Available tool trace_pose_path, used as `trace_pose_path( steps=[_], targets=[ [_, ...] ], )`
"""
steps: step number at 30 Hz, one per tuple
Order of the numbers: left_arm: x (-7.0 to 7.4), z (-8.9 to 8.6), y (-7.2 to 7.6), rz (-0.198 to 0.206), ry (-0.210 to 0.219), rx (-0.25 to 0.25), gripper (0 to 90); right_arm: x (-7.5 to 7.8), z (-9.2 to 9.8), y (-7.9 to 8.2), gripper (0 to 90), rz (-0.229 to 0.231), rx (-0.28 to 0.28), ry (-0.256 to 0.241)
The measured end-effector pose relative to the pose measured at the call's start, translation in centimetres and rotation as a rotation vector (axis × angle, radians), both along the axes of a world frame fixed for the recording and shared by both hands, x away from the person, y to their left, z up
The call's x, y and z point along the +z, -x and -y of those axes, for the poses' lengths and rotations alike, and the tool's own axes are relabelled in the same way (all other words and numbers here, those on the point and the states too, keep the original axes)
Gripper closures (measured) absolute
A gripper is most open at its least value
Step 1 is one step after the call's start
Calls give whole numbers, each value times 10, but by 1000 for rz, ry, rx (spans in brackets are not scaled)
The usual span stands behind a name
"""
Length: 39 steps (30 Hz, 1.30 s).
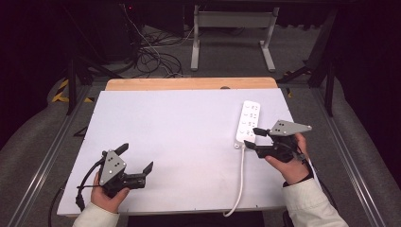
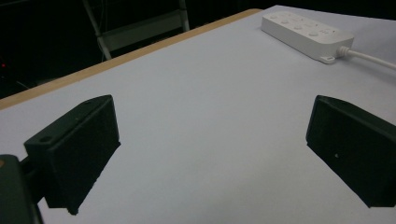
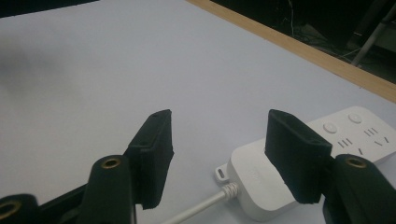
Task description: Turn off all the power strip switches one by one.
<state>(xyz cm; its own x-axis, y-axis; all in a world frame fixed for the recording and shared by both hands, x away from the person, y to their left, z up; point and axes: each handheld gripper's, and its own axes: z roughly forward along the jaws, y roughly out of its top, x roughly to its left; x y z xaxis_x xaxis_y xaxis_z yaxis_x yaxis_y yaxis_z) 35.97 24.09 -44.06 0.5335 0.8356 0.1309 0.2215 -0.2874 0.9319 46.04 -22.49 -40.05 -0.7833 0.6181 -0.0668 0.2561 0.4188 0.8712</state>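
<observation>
Your likely object here is the white power strip (image 1: pixel 248 122), lying flat on the tabletop (image 1: pixel 179 137) toward 2 o'clock from the middle of the white sheet, its long axis running roughly 12 to 6. Its cable (image 1: pixel 241 179) leaves the near end and trails down toward 6 o'clock, past the front edge of the tabletop.

Expect it to feel rigid and fairly light: a hard plastic shell that will not give under the jaws, and smooth enough to slide on the sheet or slip if you pinch it only by a corner. The better hold, by my reading, is across the short width of the body near the cable end, where the flat sides run parallel (the small mounting tab (image 3: pixel 221 172) beside the cable is too slight to trust). The cable is soft and will drag behind, tugging the strip as you lift.

Your right hand-held gripper (image 1: pixel 256 138) hovers at that near end, jaws set moderately wide and holding nothing; in the right gripper view one jaw hangs over the strip's end and the other sits off to its side.

Your left hand-held gripper (image 1: pixel 137 158) is well apart at about 8 o'clock, jaws spread wide over bare tabletop, empty.
</observation>
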Motion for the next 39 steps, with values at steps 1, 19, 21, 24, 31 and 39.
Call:
trace_pose_path(
  steps=[1, 19, 21, 24, 31, 39],
  targets=[
    [0, 0, 0, 0, 0, 0, 30, 1, 0, -2, 422, 1, 1, 2],
    [0, 1, 1, 2, -5, -7, 30, 6, -1, -26, 900, -88, -24, 52],
    [0, 1, 1, 5, -9, -7, 30, 6, -2, -31, 900, -97, -30, 78],
    [0, 1, 1, 2, -6, -7, 30, 6, -4, -41, 900, -130, -36, 96],
    [0, 1, 0, 2, -8, -5, 30, 2, -7, -61, 900, -156, -45, 129],
    [0, 1, 0, 1, -10, -6, 30, -7, -13, -77, 900, -190, -62, 166]
  ],
)
